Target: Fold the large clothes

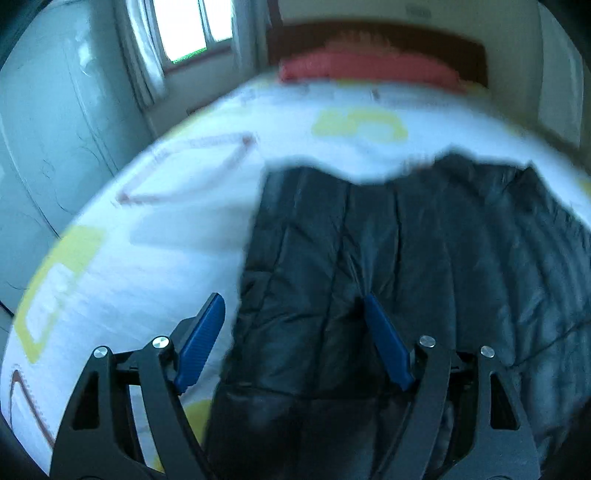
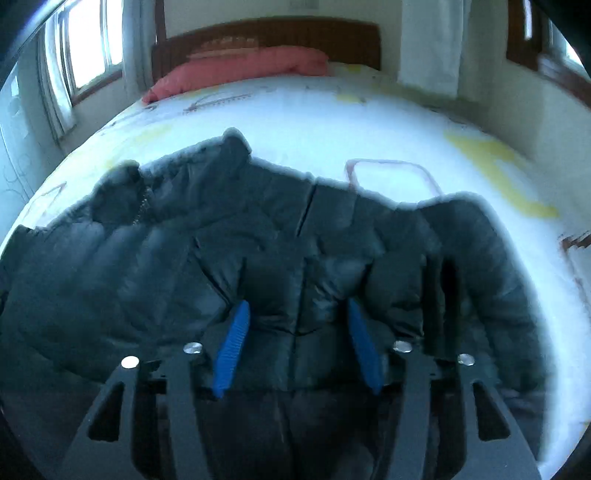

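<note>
A large black quilted puffer jacket (image 1: 424, 251) lies spread on a bed with a white patterned sheet (image 1: 155, 236). My left gripper (image 1: 291, 301) is open, its blue pads wide apart over the jacket's left edge near its near end. In the right wrist view the jacket (image 2: 184, 258) fills the middle, with its collar at the far left and a sleeve (image 2: 491, 266) along the right. My right gripper (image 2: 297, 304) is open, blue pads apart just above the jacket's near part. Neither holds fabric.
A pink pillow (image 2: 240, 70) lies against the brown headboard (image 2: 280, 33) at the far end of the bed. A window with curtains (image 1: 184, 29) is at the far left. A pale wardrobe (image 1: 44, 129) stands left of the bed.
</note>
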Demonstrator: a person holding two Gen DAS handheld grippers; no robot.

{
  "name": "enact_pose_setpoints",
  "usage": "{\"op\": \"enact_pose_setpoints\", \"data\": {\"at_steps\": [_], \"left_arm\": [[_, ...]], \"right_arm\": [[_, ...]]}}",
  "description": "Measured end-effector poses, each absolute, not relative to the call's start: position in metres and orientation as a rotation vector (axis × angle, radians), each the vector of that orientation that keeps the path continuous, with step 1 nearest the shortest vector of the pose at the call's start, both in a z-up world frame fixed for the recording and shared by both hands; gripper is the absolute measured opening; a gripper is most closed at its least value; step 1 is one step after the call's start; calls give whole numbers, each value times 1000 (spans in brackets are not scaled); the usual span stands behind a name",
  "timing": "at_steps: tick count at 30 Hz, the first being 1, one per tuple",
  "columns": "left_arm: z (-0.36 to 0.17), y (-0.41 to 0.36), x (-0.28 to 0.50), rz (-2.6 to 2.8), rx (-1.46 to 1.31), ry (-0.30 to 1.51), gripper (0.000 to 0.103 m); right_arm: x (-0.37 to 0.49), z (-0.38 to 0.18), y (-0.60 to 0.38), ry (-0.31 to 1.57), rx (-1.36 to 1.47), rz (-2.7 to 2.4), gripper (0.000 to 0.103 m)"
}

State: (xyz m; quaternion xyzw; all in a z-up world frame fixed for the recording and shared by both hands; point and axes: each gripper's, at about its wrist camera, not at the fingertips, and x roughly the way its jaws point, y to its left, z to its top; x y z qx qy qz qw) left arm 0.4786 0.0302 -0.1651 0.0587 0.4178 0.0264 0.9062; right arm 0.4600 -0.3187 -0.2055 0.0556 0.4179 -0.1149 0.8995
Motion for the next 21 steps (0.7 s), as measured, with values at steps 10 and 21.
{"op": "enact_pose_setpoints", "data": {"at_steps": [10, 21], "left_arm": [[-162, 26, 454, 40, 67, 871, 73], [-166, 71, 451, 52, -206, 936, 75]], "right_arm": [[428, -209, -295, 849, 76, -202, 59], [400, -195, -318, 839, 126, -277, 64]]}}
